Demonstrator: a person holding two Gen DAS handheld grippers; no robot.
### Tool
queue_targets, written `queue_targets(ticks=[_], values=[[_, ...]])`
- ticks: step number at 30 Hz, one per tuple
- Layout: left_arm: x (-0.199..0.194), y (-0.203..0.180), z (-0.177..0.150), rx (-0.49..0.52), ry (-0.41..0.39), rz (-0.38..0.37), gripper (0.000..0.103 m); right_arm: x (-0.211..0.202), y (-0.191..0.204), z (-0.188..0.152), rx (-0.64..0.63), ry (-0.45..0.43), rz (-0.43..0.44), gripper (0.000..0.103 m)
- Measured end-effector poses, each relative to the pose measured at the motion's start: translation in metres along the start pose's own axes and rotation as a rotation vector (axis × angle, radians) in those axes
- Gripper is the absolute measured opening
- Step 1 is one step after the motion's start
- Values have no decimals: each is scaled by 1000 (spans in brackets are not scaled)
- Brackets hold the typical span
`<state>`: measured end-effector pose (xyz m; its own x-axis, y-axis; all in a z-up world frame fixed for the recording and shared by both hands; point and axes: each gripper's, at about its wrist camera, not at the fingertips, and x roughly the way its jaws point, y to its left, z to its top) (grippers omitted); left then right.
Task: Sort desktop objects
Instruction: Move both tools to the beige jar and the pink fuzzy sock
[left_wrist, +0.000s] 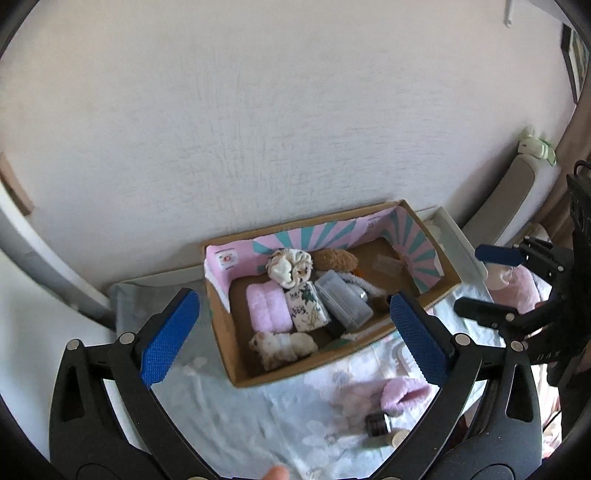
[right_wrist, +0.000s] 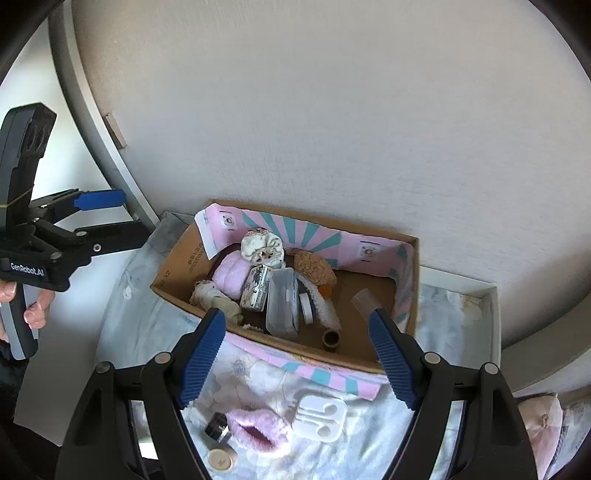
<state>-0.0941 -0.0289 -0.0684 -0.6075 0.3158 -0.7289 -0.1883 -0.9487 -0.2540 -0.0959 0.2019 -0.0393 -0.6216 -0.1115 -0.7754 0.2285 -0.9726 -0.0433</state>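
Four loose bits lie low in frame, before the brown cardboard box (right_wrist: 369, 350): fluffy pink sock (right_wrist: 258, 430), soft, pinch mid-body; glossy white earphone case (right_wrist: 320, 415), slippery. Both grippers' jaws gape, empty.

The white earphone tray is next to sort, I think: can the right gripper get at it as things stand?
Probably yes: the right gripper is open and empty, and the white earphone tray lies uncovered just below its fingertips.
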Motion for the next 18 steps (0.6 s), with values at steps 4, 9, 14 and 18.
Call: queue_targets(ticks=[4,9,14,18], values=[[-18,-9,-13,-2,-12,-4,103,-18,0,-13,-24,-37,35,76],[-35,-18,-38,-19,-39,-2,103,-24,0,-26,-49,-29,52,76],[-32,-29,-64,-39,-13,-12,103,-23,2,-43,-75,-14,77,76],[-29,-40,-92,-51,14,-31,103,-18,7,-59,-131,3,94,76]])
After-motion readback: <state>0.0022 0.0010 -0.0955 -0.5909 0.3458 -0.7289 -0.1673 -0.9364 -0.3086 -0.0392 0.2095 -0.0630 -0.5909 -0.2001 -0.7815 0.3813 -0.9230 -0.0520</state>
